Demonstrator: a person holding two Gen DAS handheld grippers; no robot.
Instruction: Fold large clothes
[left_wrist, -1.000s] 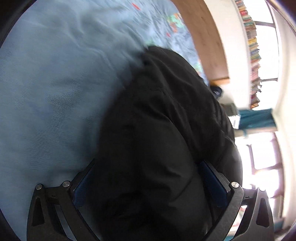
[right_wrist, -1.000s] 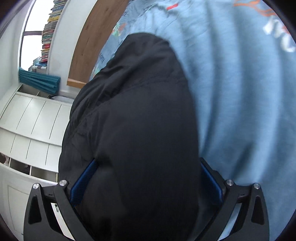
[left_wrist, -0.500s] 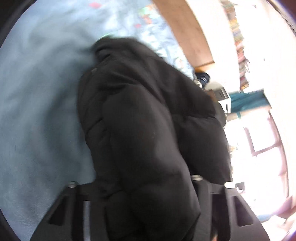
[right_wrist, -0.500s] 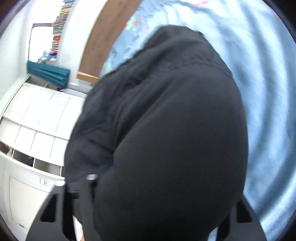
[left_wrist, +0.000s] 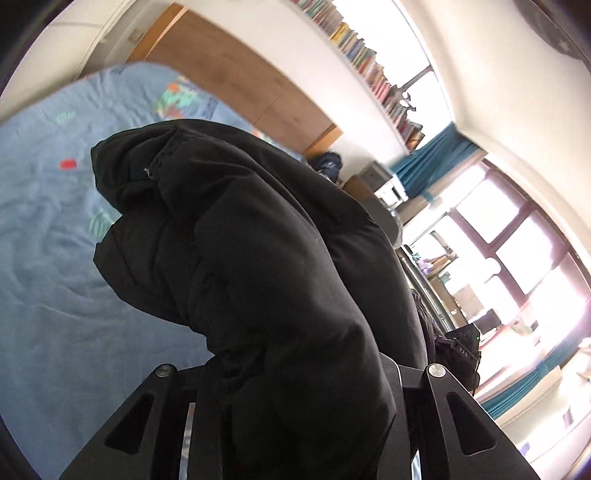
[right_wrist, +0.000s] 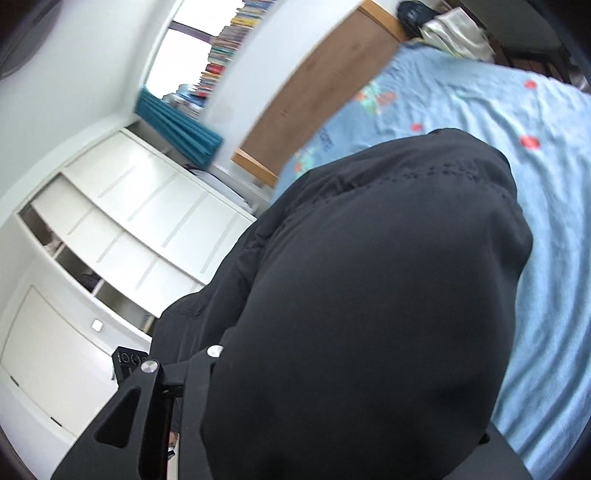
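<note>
Where jacket (left_wrist: 258, 266) bulges, bedspread (left_wrist: 44, 229) hidden.

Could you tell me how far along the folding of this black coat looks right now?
Done: both grippers have bunched fabric of the black coat between their fingers. In hand: the left gripper and right gripper are closing on it above the blue bedspread. Left: no neat fold shows yet; the coat hangs bulky and rumpled.

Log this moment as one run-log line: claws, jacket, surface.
left claw: closing on black jacket | right claw: closing on same jacket | jacket: bunched, raised over blue bedspread | fold: not done
</note>
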